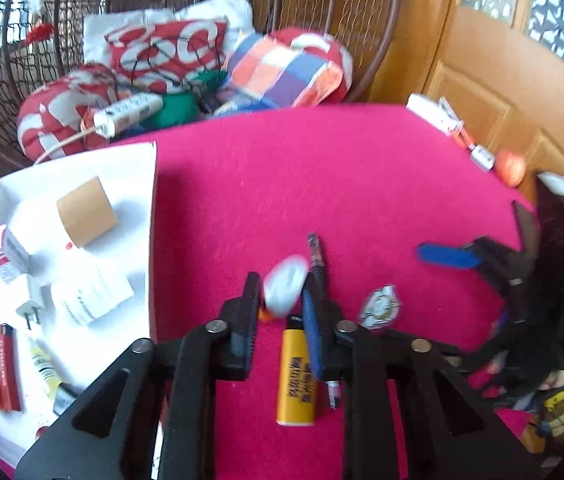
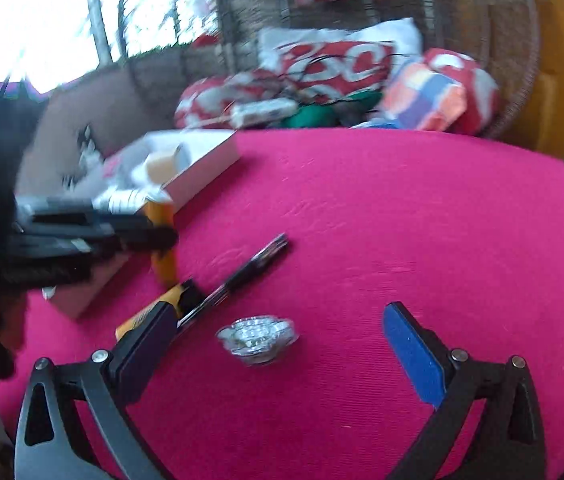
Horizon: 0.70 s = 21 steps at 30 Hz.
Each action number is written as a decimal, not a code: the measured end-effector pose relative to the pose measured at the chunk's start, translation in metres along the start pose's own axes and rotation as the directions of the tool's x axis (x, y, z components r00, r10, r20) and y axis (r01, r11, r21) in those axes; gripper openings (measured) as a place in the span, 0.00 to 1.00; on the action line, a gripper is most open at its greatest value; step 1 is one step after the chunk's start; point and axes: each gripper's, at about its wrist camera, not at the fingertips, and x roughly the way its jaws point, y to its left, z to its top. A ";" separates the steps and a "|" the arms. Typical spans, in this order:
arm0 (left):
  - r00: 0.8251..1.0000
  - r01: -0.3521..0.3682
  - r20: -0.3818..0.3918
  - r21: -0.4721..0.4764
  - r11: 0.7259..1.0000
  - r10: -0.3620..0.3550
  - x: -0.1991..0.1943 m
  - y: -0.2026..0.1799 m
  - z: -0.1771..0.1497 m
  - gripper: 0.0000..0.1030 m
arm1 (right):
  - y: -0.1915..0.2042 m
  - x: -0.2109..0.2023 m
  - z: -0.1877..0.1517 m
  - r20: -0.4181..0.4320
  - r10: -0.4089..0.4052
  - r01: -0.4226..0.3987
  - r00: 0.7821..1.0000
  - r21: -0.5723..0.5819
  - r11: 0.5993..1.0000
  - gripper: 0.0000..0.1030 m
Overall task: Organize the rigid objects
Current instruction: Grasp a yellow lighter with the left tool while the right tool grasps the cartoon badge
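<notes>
On the pink tablecloth (image 1: 362,184), near its front edge, the left gripper (image 1: 282,300) has its jaws pinched tight on a small white oval object (image 1: 285,285), lifted clear of the cloth, probably bound for the white tray (image 1: 138,168) at the left edge where a cardboard roll (image 1: 86,212), a red lighter (image 1: 6,364) and a plug (image 1: 30,308) already lie. Motion blur leaves the white piece unidentifiable. A yellow lighter (image 1: 296,376) and a pen (image 2: 250,268) lie under that gripper, partly hidden by its fingers. The right gripper (image 2: 278,344) stands wide apart and empty, framing a silvery round trinket (image 2: 257,335), seemingly lined up to take it next.
</notes>
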 end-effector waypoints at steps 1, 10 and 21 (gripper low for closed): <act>1.000 0.006 0.016 -0.003 1.000 -0.006 -0.006 0.000 0.001 0.17 | 0.001 0.004 0.000 -0.020 -0.003 0.002 1.000 -0.010 1.000 0.90; 0.999 -0.028 0.016 -0.011 1.000 0.028 -0.013 0.010 -0.002 0.17 | 0.017 0.027 0.003 -0.117 -0.069 0.060 0.991 -0.082 0.995 0.61; 0.983 -0.150 -0.107 0.010 0.989 0.150 0.019 0.000 -0.036 0.19 | 0.006 0.022 0.002 -0.096 -0.023 0.021 0.995 -0.016 1.000 0.45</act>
